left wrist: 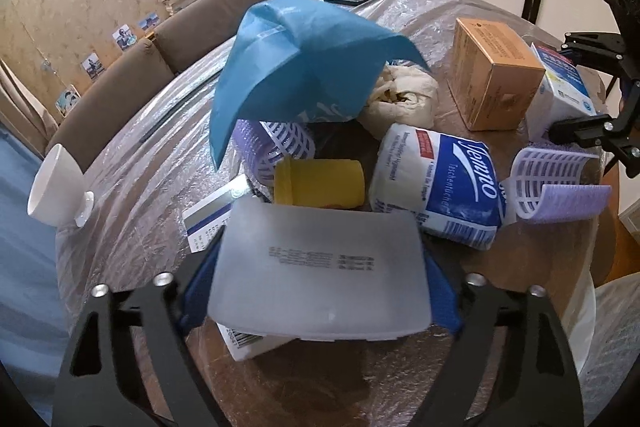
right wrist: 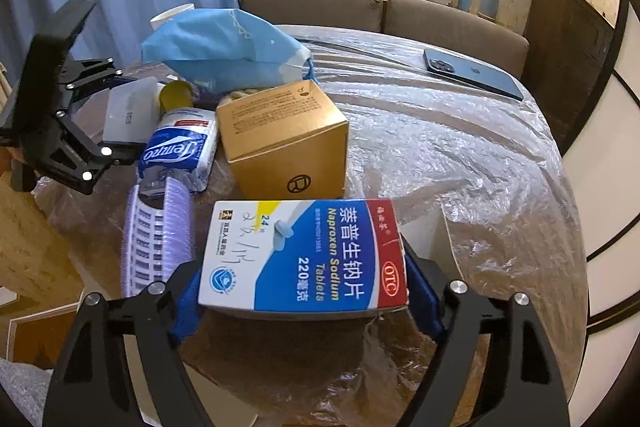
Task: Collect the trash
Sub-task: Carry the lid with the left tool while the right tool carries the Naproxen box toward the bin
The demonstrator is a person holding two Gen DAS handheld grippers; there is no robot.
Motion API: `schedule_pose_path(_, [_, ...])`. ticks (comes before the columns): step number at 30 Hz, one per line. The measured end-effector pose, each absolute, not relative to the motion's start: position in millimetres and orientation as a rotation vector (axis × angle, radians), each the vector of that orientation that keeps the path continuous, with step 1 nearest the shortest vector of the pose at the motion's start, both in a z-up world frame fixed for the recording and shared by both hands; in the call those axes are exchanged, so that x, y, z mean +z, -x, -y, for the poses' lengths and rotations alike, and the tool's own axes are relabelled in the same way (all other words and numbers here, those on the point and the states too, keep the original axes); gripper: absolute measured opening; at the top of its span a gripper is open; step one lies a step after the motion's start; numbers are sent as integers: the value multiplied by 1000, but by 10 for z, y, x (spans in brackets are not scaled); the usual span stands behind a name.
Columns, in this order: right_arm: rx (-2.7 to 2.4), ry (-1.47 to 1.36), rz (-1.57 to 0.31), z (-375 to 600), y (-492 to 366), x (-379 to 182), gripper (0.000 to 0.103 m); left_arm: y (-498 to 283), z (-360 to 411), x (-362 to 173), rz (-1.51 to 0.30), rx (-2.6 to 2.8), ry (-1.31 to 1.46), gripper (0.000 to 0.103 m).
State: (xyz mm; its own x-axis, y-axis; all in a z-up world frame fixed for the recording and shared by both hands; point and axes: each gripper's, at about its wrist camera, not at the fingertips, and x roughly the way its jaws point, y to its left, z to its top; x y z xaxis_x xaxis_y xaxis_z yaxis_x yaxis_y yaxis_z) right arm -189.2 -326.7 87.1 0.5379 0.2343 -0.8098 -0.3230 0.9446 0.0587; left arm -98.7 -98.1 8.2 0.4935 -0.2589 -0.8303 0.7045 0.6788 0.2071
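Crowding the near end of the plastic-wrapped surface (right wrist: pixel 460 131) is a pile of trash; the far stretch toward the sofa (right wrist: pixel 400 11) lies open, with only a phone (right wrist: pixel 472 73) on it. Along the surface's left rim stands a white cup (left wrist: pixel 56 187), close to the edge.

Left gripper (left wrist: pixel 320 279): pointed steeply down, jaws closed onto the sides of a frosted plastic case (left wrist: pixel 320 267), blue pads pressing both its edges. The case sits over a white carton (left wrist: pixel 240 343) and a card (left wrist: pixel 208 219). Just beyond it: a yellow tub (left wrist: pixel 320 183), a tissue pack (left wrist: pixel 440 183), a purple hair roller (left wrist: pixel 552 187), and a blue cloth bag (left wrist: pixel 304 67) draped over the heap.

Right gripper (right wrist: pixel 304 287): pointed steeply down, jaws clamped on a tablet box (right wrist: pixel 304 255) by its two short ends. A brown cardboard box (right wrist: pixel 284 135) stands just behind the tablet box, touching or nearly so; the roller lies just beside it on the left. Bare surface opens to the right of the tablet box.
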Motion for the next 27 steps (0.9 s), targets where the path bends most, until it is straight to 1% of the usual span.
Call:
schedule_pose_path(7, [303, 20, -915, 3344, 1866, 946, 77, 1137, 875, 166, -869, -604, -455, 84])
schedule_pose_path(16, [287, -75, -862, 3446, 1852, 1180, 77, 1305, 665, 407, -839, -534, -259, 84])
schedule_pose_path(27, [398, -30, -790, 3171, 2142, 1589, 77, 1580, 524, 528, -841, -470, -118, 84])
